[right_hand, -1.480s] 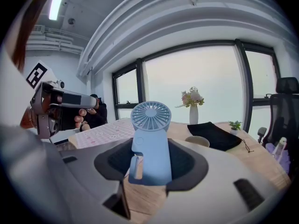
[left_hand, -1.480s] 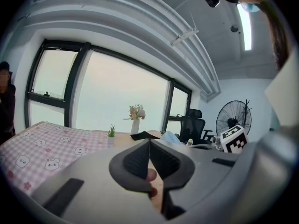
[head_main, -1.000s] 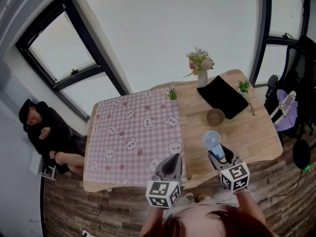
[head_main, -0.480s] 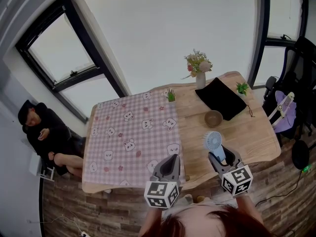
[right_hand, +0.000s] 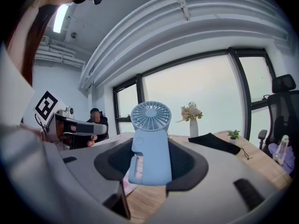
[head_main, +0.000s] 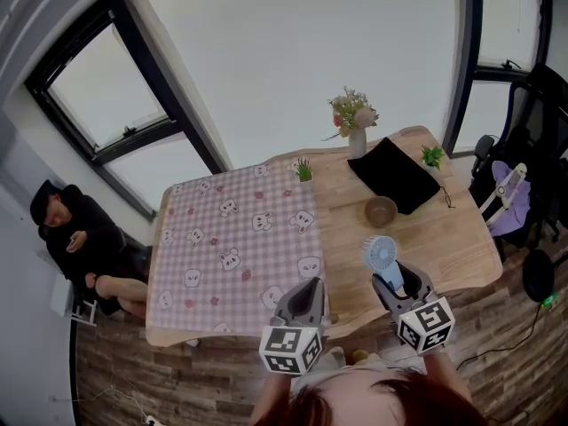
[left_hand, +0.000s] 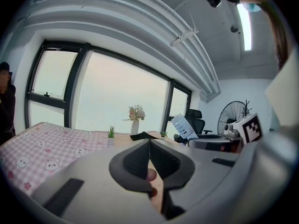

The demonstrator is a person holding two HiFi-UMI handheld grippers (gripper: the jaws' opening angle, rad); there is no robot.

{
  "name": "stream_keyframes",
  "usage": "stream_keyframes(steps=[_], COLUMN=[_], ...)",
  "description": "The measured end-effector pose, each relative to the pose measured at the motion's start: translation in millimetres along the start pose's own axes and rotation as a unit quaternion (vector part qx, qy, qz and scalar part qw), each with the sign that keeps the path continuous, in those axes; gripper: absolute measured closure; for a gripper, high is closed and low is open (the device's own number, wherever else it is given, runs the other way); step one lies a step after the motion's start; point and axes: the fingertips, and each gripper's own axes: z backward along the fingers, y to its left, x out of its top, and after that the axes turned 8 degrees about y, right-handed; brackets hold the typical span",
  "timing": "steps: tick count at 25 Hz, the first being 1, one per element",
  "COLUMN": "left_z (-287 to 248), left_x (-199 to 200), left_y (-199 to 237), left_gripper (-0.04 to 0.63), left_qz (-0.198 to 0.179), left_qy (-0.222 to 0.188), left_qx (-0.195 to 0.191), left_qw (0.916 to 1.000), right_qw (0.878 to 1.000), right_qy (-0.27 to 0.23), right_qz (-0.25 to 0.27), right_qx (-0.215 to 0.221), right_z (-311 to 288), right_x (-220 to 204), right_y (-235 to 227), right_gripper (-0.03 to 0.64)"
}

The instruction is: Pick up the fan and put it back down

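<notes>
Between the wide-set jaws of the right gripper [right_hand: 152,161], the light-blue handheld fan [right_hand: 149,120] is being pinched by its handle, upright, with its head above the pads. It is being carried apparently just clear of the wooden table [head_main: 444,238] near its front edge, so the pick-up is being judged done and the setting-down is being judged outstanding. The left gripper [left_hand: 149,158] is being held alongside with its jaws pressed together, empty.

Bare counter [head_main: 448,238] wood open right of the brown bowl [head_main: 381,211], black pouch [head_main: 396,176] and flower vase [head_main: 357,140] crowding behind the bowl, fan [head_main: 382,254] in the right hand-held gripper [head_main: 393,282] just in front of it, flat checked cloth [head_main: 231,238] left of it
</notes>
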Motion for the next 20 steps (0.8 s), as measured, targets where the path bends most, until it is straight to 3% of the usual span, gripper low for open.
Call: stream_keyframes(steps=[20], left_z=[-14.6], left_x=[-8.6], left_y=[-4.7], left_gripper=[0.584], left_qz=[0.009], left_qy=[0.011], left_qx=[-0.009], left_qw=[0.9999], right_qw=[1.000], right_qy=[0.014], right_qz=[0.004], right_qx=[0.003], right_z=[-4.0], right_x=[-4.0], right_y=[-5.8], right_gripper=[0.403])
